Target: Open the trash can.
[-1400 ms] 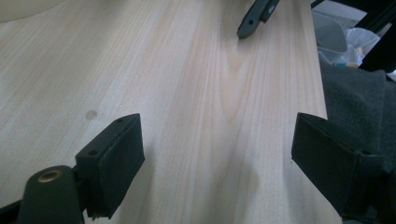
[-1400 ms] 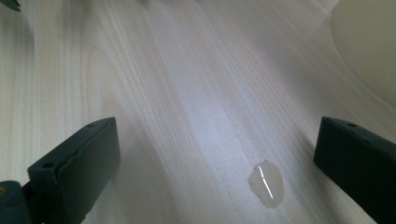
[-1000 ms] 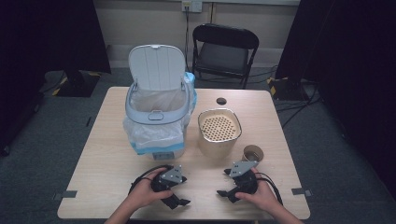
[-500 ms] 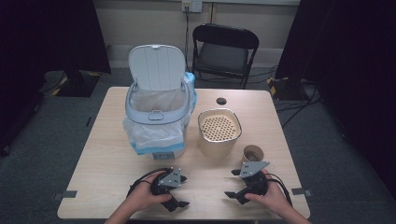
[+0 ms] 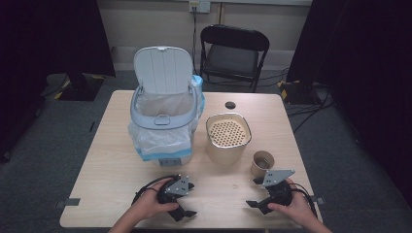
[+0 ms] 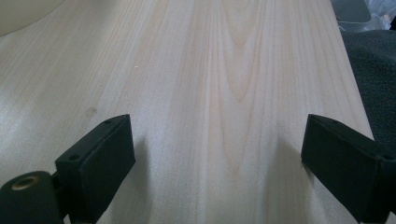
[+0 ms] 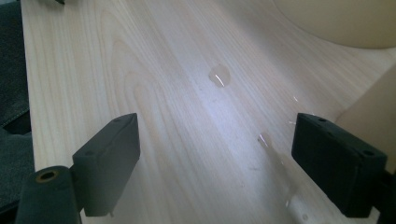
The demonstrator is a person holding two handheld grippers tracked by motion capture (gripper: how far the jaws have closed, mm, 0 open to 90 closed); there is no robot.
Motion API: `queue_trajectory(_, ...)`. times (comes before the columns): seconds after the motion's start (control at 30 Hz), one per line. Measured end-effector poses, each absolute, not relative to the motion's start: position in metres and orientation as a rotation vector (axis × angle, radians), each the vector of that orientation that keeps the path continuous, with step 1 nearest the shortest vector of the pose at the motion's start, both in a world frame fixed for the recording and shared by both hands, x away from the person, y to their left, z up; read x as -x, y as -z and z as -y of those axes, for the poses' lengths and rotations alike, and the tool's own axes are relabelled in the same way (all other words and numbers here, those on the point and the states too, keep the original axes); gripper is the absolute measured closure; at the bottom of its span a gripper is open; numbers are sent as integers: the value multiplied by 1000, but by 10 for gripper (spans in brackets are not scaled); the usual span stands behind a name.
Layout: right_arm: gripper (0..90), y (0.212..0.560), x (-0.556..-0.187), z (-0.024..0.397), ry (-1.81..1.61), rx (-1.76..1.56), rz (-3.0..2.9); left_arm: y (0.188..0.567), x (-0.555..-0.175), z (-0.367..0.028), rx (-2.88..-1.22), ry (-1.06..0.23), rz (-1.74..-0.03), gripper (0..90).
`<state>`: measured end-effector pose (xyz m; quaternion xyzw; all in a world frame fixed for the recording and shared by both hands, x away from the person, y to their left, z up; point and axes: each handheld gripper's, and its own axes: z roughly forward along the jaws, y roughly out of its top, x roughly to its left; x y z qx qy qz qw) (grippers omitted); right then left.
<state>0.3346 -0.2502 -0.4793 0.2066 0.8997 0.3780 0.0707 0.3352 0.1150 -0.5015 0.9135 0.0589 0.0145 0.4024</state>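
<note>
So the right tongs [image 5: 254,204] have slid out toward the bench [image 5: 111,170] edge, ending up just below the small paper cup [image 5: 263,163]. Left tongs [image 5: 187,213] haven't budged. Both are wide open and empty, so probably nothing's started yet; the lidded bin [image 5: 163,124] and perforated tub [image 5: 228,137] sit untouched.

- wooden table [image 5: 111,165], pale, on grey carpet
- white lidded bin [image 5: 163,114] on the table's far left part, lid raised, plastic liner folded over its rim
- beige perforated pot [image 5: 228,138] just right of the bin
- small brown cup [image 5: 263,162] beside the pot, nearer the table's front right
- dark round disc [image 5: 230,105] behind the pot
- black folding chair [image 5: 233,56] beyond the table's far edge
</note>
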Motion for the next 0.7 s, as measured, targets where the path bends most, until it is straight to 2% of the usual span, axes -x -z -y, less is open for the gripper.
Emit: queue_trajectory(0.7,149,474,-338,289,-1101,-716,-2642,502,-335,-114,-2315,-26,-136,70)
